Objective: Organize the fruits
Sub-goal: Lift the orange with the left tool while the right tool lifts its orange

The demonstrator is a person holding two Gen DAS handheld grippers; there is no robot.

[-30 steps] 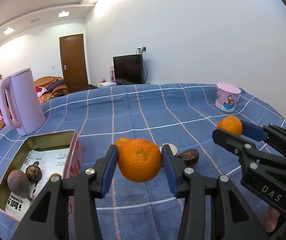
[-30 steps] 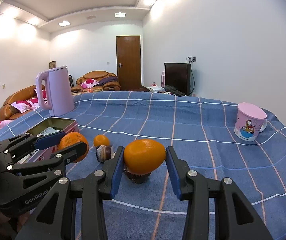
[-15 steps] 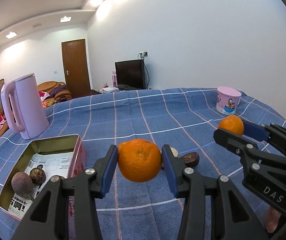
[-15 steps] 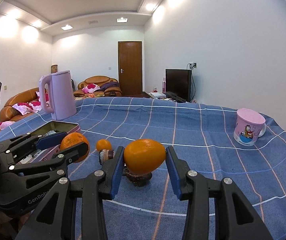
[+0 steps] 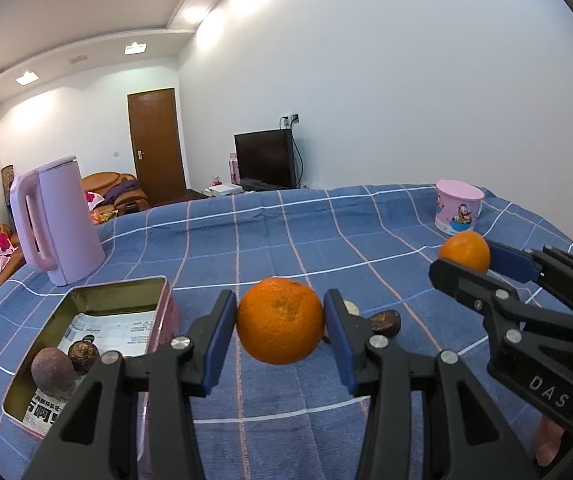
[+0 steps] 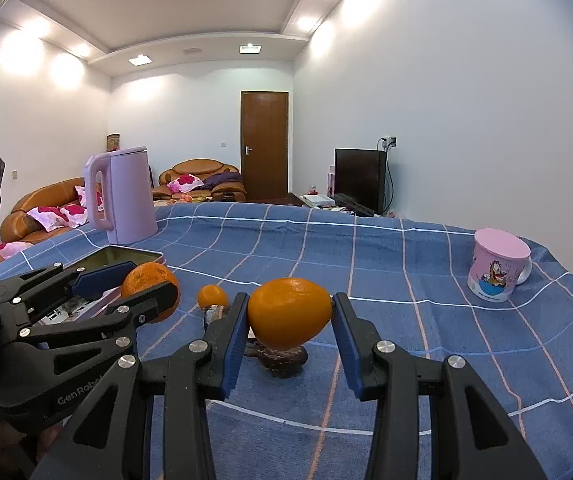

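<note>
My left gripper (image 5: 280, 326) is shut on a round orange (image 5: 280, 322) and holds it above the blue checked cloth, right of the open metal tin (image 5: 122, 296). The tin holds two dark fruits (image 5: 52, 368) on printed paper. My right gripper (image 6: 289, 316) is shut on an oval orange (image 6: 288, 312), also raised; it shows at the right of the left wrist view (image 5: 464, 251). On the cloth below lie a small orange (image 6: 212, 296), a dark passion fruit (image 6: 282, 358) and a cut fruit half (image 6: 216, 314). The left gripper shows in the right wrist view (image 6: 150, 288).
A lilac kettle (image 5: 56, 232) stands at the back left behind the tin. A pink cartoon mug (image 6: 496, 266) stands at the far right of the table. The tin also shows in the right wrist view (image 6: 126, 256). Sofas, a door and a TV lie beyond.
Both grippers have lifted with their oranges, so the table and the fruits on it sit lower in both views. The small orange behind the left gripper's orange is now hidden.
</note>
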